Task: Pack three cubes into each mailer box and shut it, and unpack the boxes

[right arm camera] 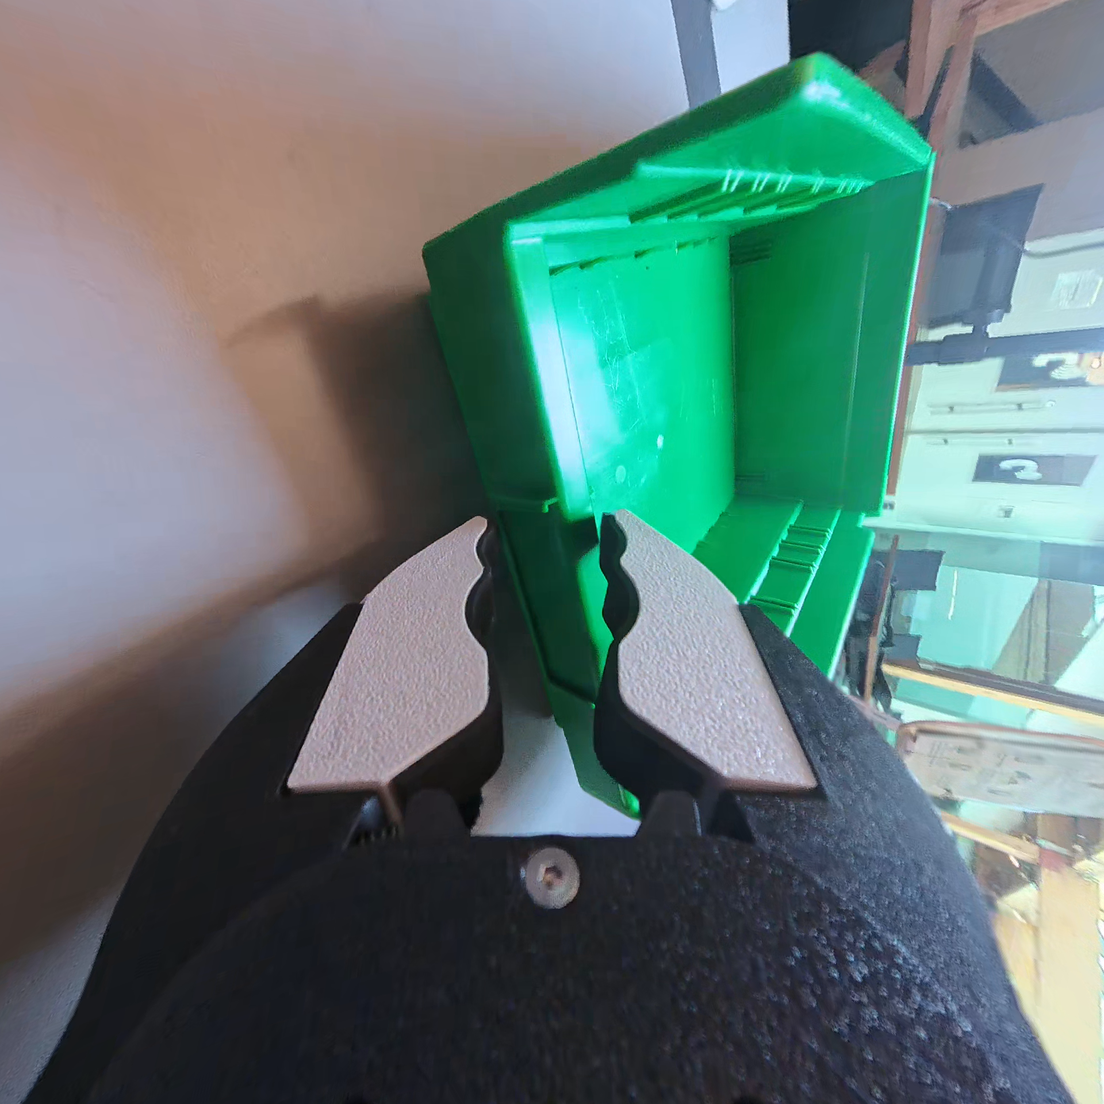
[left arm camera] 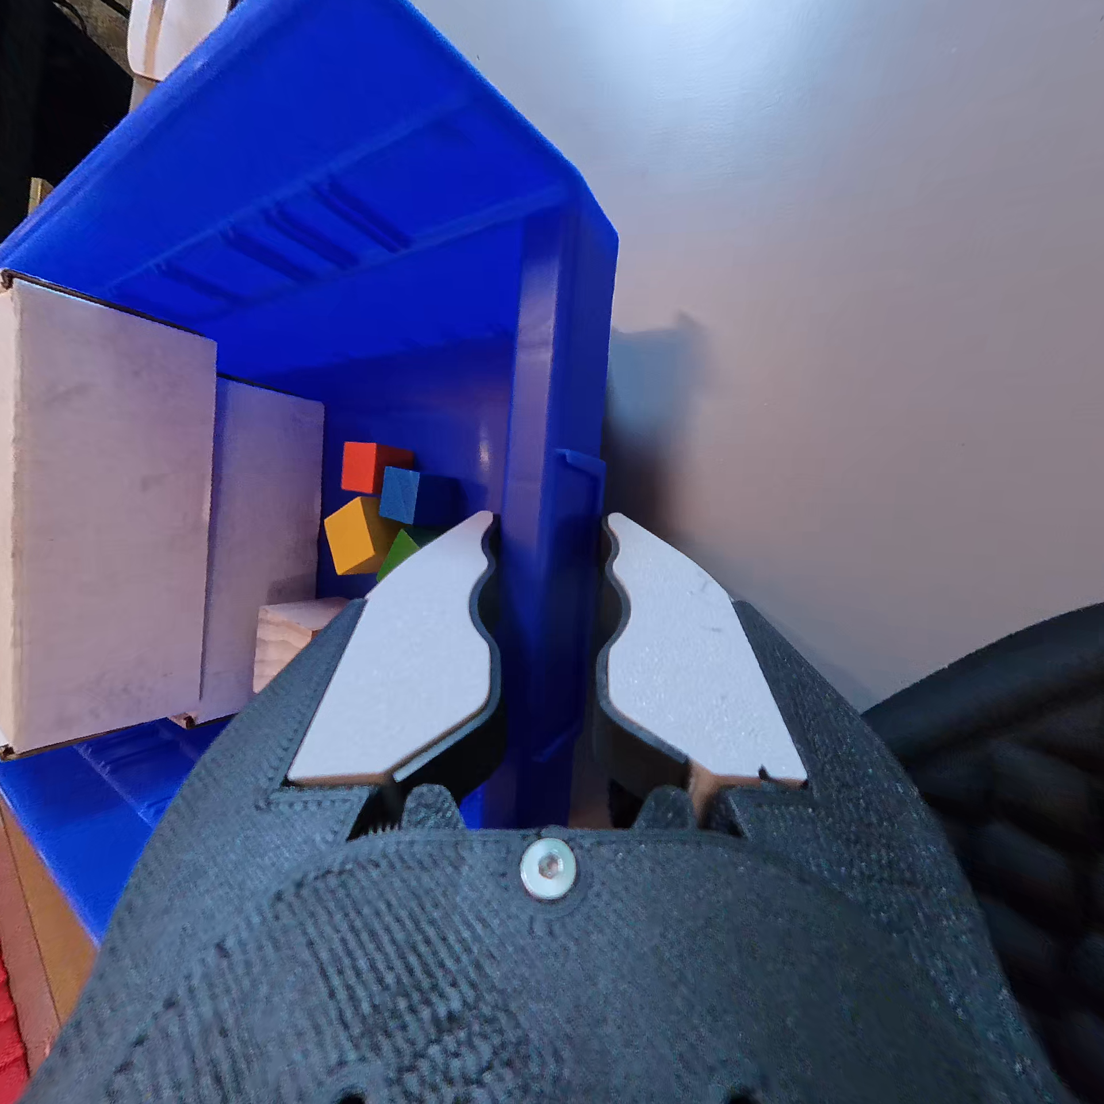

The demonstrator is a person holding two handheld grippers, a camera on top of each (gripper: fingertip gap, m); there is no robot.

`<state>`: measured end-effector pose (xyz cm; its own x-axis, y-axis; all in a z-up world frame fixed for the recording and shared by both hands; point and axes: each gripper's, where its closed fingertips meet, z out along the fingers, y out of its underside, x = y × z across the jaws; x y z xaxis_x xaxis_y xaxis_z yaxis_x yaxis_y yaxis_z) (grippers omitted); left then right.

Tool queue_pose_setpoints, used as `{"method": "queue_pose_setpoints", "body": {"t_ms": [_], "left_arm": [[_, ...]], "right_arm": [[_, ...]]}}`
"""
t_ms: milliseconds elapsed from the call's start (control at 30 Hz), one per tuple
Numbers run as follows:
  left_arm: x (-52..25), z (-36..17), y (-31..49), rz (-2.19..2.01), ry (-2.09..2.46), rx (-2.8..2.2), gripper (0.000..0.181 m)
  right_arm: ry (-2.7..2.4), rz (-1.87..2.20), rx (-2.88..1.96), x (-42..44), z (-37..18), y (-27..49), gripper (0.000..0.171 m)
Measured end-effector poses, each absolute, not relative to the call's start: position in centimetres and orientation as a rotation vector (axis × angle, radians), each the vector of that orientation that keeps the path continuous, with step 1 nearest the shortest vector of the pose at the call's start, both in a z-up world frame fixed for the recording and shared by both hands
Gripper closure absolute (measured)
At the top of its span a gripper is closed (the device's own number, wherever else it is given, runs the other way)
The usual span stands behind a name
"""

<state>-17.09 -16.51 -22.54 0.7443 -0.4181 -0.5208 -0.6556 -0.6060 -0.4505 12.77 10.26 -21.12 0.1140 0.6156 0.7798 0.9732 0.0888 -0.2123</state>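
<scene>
White table; left tool hides green cube.

My table is a pale, smooth surface with a bright sheen of light on it. Beyond its right edge I see wooden shelving – and a glass pane with reflections – blurred.

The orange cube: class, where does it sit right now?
In the left wrist view, the orange cube lies inside the blue bin, touching the blue cube and above the yellow cube.
</scene>
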Motion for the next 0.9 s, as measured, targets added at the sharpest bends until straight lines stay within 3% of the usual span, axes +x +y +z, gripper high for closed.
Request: {"method": "queue_pose_setpoints", "body": {"t_ms": [167,233,367,500,600,700,900], "left_arm": [[-16.8,-19.0,-16.5,0.293,0.653,-2.206,0.141],[-18.2,-15.4,-15.9,0.304,0.549,-2.118,0.138],[-23.6,-10.9,-13.1,0.663,0.466,-2.03,0.122],[-29.0,-13.4,-9.9,1.162,0.599,-2.11,0.104],[-31.6,-16.2,-8.6,1.458,0.795,-2.158,0.104],[-32.2,-16.4,-8.1,1.593,0.881,-2.134,0.116],[-28.9,-11.7,-9.8,1.347,0.771,-2.148,0.118]], "right_arm": [[-1.593,-0.066,-1.471,9.8,-18.6,5.6,0.119],[-1.549,0.154,-1.392,8.6,-17.0,3.6,0.121],[-1.492,0.352,-1.312,7.1,-16.2,1.9,0.124],[-1.53,0.313,-1.258,6.9,-17.6,1.1,0.127],[-1.558,0.285,-1.236,7.1,-18.5,0.7,0.13],[-1.55,0.292,-1.221,7.0,-18.3,0.5,0.132],[-1.47,0.423,-1.2,6.9,-16.2,0.1,0.135]]}}
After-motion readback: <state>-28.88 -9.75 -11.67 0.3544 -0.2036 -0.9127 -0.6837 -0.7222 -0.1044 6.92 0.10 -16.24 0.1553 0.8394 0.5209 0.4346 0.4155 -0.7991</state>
